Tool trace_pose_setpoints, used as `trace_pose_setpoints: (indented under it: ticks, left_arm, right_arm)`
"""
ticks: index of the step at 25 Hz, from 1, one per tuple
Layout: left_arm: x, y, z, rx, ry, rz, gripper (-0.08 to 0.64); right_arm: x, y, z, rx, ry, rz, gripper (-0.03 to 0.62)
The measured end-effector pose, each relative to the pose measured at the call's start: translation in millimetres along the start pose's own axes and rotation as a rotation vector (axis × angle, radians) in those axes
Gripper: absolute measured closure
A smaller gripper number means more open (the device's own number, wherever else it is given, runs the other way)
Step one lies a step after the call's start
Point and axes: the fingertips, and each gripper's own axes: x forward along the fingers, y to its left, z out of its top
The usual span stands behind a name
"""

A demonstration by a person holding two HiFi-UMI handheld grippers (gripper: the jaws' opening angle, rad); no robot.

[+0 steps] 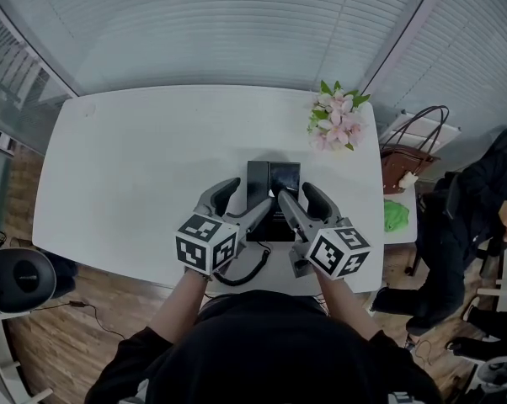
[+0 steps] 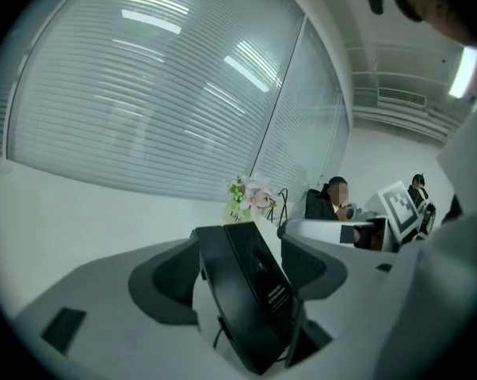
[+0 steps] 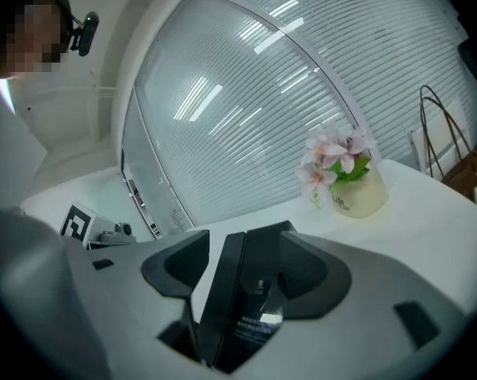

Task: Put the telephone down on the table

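From the head view we see the telephone (image 1: pixel 274 178), a black slab, over the near middle of the white table (image 1: pixel 136 167), with the left gripper (image 1: pixel 249 196) at its left side and the right gripper (image 1: pixel 296 196) at its right. Its coiled cord (image 1: pixel 247 272) loops down near the table's front edge. We cannot tell from here whether the telephone's underside touches the tabletop. Pink flowers (image 1: pixel 338 120) stand at the far right corner, and beyond that edge are a brown handbag (image 1: pixel 405 162) and a seated person (image 1: pixel 477 200) in dark clothes. In the left gripper view the telephone stands tilted between the jaws, which pinch it: its upper corner meets one jaw tip and its labelled face lies against the other. A marker cube (image 2: pixel 401 208) of the other gripper shows at the right, with window blinds (image 2: pixel 143 93) behind. In the right gripper view the jaws likewise clamp the tilted telephone (one pad lies plainly on it, the other with a sliver of white showing beside its tip). The flowers sit in a pale pot (image 3: pixel 357 195) on the table ahead.
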Motion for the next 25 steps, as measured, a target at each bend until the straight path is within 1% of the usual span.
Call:
trace_pose_setpoints:
  ticks: [4,8,12,17,22,25]
  left_arm:
    - [-9,-6,28,0.075,-0.065,-0.002,0.225]
    - [-18,-7,53,0.113,-0.150,0.017,0.225]
    - [-25,-9,73,0.140,-0.215,0.029,0.225]
    - [-35,-14,93,0.165,-0.281,0.027,0.227]
    - [-44,-21,108,0.187,-0.324,0.028,0.230]
    - [-48,-23,113,0.191,-0.348,0.027,0.236]
  right_arm:
    - [-5,12,25,-0.067,-0.065,0.018,0.325]
    - [-11,28,53,-0.154,-0.143,0.030,0.326]
    - [-16,39,72,-0.238,-0.182,0.029,0.325]
    - [-20,54,88,-0.279,-0.221,0.048,0.326]
    - [-26,67,103,-0.318,-0.257,0.069,0.328]
    - [-29,73,109,-0.327,-0.276,0.078,0.340]
